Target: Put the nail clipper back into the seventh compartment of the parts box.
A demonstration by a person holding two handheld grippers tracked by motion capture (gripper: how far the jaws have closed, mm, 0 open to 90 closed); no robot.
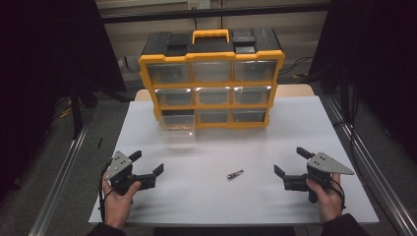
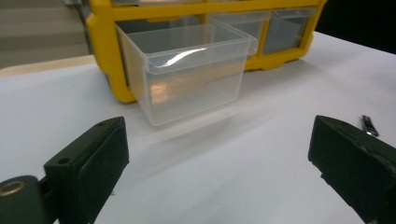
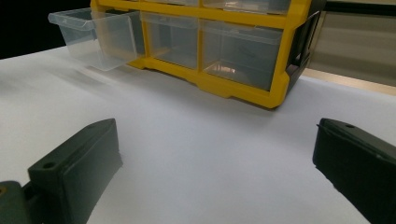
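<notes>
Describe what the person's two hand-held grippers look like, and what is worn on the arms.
Each hand holds a black two-jaw tool. The left gripper and right gripper both have blocky black jaws and a grey three-cornered plate with small dark holes on top. A thin black cable loops by the left wrist. Dark sleeves cover the forearms.

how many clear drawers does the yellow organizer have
9, in a three-by-three grid in the organizer: three on top, three in the middle, three at the bottom. The bottom-left drawer is pulled out toward the person; the rest are in.
</notes>
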